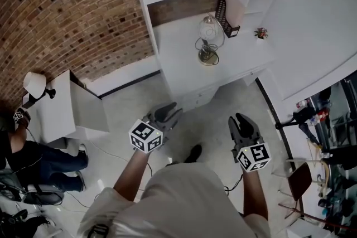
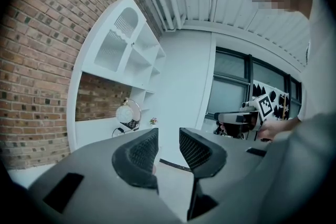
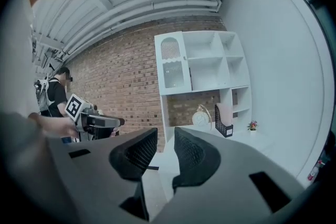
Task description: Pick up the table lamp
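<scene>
The table lamp (image 1: 207,42), a glass globe on a round base with a thin hoop and a dark cord, stands on the white desk (image 1: 178,58) under the shelves. It also shows far off in the left gripper view (image 2: 127,113) and the right gripper view (image 3: 201,118). My left gripper (image 1: 167,114) and right gripper (image 1: 242,122) are held over the floor in front of the desk, well short of the lamp and pointing toward it. The left gripper's (image 2: 168,147) jaws stand apart with nothing between them, and so do the right gripper's (image 3: 165,152).
A black file holder (image 1: 226,14) and a small potted plant (image 1: 260,33) share the desk behind and right of the lamp. A white side cabinet (image 1: 61,114) with another lamp (image 1: 34,83) stands left, with a person (image 1: 33,159) beside it. A chair (image 1: 298,181) is at right.
</scene>
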### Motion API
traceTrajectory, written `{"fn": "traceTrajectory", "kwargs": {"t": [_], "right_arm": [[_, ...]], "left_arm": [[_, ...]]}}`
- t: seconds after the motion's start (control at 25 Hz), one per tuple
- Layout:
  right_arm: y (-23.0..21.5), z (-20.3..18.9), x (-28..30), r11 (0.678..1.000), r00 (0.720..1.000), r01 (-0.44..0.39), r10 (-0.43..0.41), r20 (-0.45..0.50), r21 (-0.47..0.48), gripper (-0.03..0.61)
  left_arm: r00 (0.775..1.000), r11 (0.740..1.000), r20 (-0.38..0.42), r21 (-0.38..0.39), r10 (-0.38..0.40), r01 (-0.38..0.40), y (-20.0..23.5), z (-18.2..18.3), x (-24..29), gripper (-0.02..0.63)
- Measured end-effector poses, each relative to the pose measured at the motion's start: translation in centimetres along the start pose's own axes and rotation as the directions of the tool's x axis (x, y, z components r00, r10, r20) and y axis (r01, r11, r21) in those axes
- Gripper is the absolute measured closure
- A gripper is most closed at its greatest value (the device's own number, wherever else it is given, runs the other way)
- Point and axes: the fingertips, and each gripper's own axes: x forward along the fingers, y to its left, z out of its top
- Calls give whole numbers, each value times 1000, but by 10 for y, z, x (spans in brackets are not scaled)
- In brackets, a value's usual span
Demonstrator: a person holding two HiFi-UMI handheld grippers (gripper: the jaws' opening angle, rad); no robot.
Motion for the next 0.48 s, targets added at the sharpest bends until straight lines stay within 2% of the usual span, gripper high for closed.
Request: {"fn": "traceTrajectory", "kwargs": {"t": [0.28, 0.48], "right_arm": [[-58, 5, 31, 998, 998, -57, 57, -9, 5, 463], [-84, 5, 45, 995, 995, -102, 102, -15, 1, 463]], "left_arm": [[999, 999, 0, -7, 51, -51, 12, 10, 56, 474], [997, 997, 2, -7, 80, -80, 16, 13, 85, 473]]}}
